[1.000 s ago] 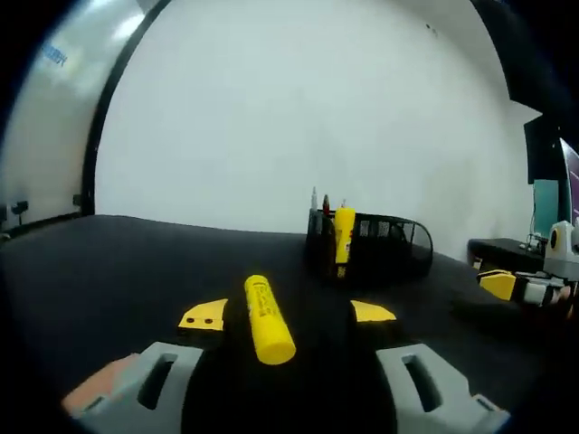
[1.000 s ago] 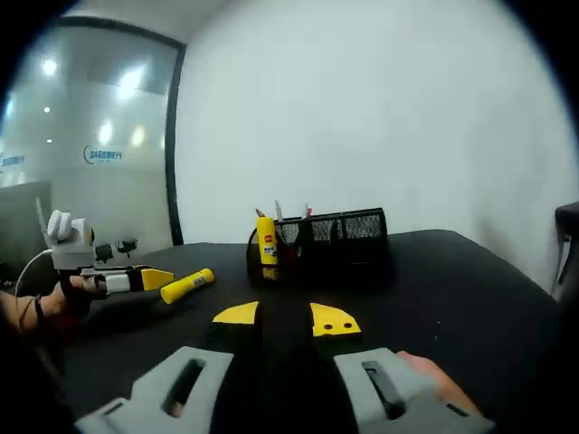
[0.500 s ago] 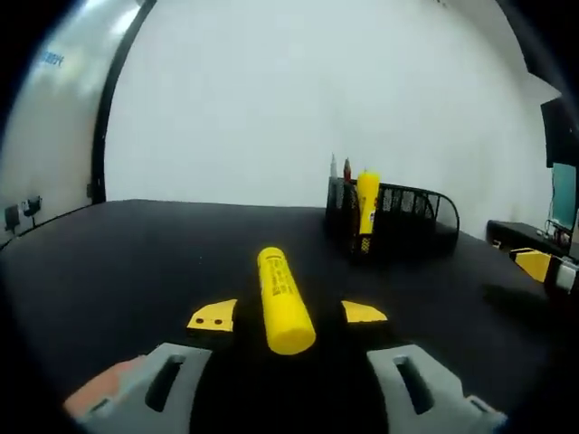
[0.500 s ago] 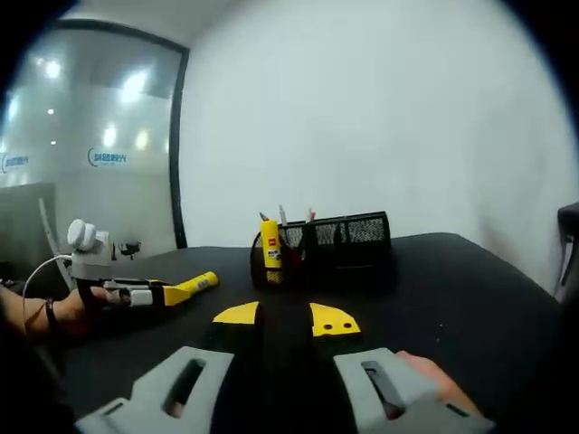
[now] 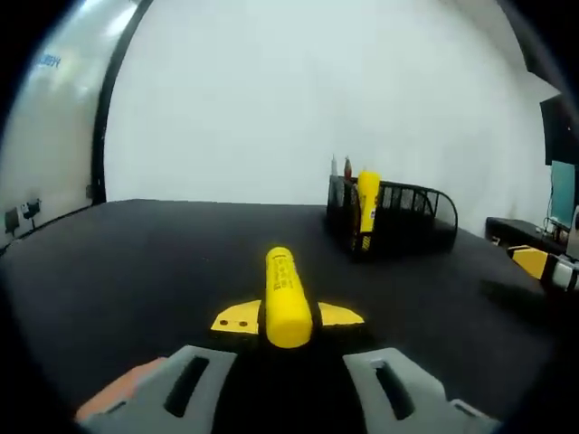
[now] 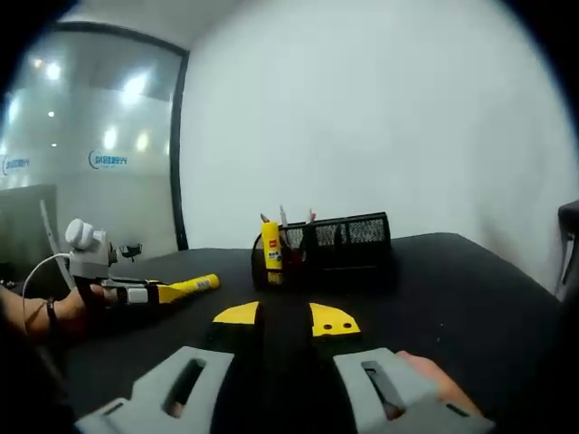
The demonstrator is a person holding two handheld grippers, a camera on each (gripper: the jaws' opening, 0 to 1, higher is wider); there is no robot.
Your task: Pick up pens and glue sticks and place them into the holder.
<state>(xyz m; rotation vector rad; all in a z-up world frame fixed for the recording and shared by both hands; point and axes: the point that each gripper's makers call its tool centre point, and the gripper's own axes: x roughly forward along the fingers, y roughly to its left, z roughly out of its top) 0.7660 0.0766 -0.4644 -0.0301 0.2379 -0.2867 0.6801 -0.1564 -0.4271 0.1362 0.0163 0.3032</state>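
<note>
A yellow glue stick (image 5: 288, 303) lies along my left gripper (image 5: 288, 317), whose yellow-tipped jaws press on its two sides just above the black table. Seen from the right gripper view, that left gripper (image 6: 154, 293) holds the glue stick (image 6: 194, 285) pointing toward the black mesh holder (image 6: 339, 246). The holder (image 5: 403, 226) carries another yellow glue stick (image 5: 368, 203) and a few upright pens (image 5: 336, 172). My right gripper (image 6: 286, 313) hovers low over the table in front of the holder, shut with nothing in it, and shows as the right gripper (image 5: 541, 268) far right.
The black table (image 5: 136, 262) stretches wide around the holder. A white wall stands behind it, and a glass partition (image 6: 81, 154) on the left. A person's hand (image 6: 50, 312) holds the left gripper. A dark monitor (image 5: 561, 172) sits at the far right.
My left jaws have closed in from wide apart onto the glue stick. The left view shifted a little toward the holder. The right gripper has held still.
</note>
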